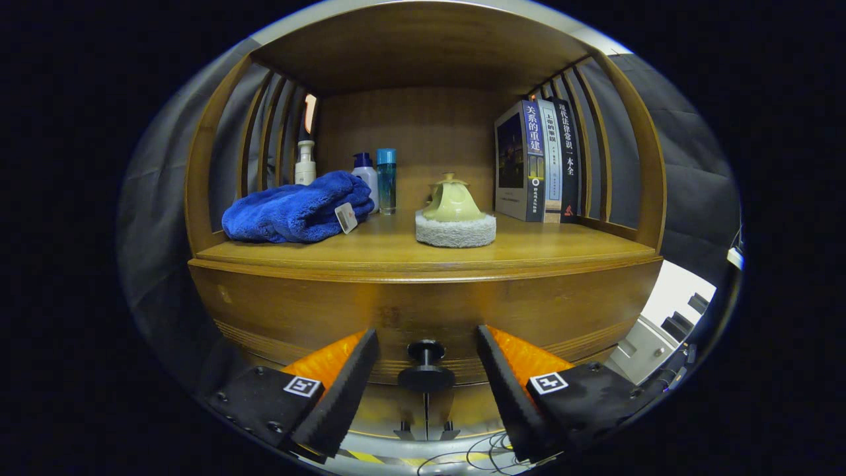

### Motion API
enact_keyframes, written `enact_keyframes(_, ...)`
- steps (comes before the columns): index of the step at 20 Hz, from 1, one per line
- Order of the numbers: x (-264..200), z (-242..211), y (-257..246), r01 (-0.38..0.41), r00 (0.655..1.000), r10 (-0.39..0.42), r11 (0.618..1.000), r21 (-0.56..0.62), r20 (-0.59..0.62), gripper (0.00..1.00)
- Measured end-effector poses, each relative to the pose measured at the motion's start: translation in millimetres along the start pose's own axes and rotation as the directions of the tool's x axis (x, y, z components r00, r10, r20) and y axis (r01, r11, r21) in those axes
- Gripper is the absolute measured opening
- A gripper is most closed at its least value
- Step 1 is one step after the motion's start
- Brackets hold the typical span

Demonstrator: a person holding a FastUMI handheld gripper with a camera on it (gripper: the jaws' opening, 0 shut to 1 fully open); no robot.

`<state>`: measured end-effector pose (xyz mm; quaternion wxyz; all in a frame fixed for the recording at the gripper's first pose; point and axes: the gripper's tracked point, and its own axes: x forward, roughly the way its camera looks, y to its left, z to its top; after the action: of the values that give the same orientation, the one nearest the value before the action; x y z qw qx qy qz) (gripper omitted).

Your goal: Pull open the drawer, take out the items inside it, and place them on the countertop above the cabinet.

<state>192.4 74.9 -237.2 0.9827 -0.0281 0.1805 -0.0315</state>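
- gripper (426, 360): fingers spread wide, nothing held, no contact w/ anything
- drawer knob (425, 357) sits between the fingers, roughly centred, gap on both sides
- drawer (423, 311): front looks flush w/ cabinet, i.e. closed; contents not visible
- countertop (423, 254) just above drawer front, wood, inside an open shelf w/ slatted sides
- on countertop, left: blue towel (297, 207), folded/bunched, w/ small tag hanging off its front
- behind towel: pump bottle (305, 163) at left, white bottle w/ blue cap (365, 173), slim blue bottle (386, 180) just beside it
- centre: pale lid-shaped ceramic piece (453, 200) sitting on a round white pad (455, 231)
- right: books (538, 160) upright, leaning against slats, well apart from towel
- bare strip of countertop along front edge
- cables (476, 456) on floor below the fingers
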Motion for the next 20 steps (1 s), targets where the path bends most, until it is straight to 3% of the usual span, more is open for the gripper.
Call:
enact_keyframes(5,-40,38,-8,0.015,0.997,-0.016,1.0,0.011,0.077,0.99)
enact_keyframes(12,-139,116,-1,-0.086,0.975,0.078,0.996,0.031,0.206,0.99)
enact_keyframes(20,-234,150,-22,-0.171,0.954,0.15,0.984,0.058,0.26,0.99)
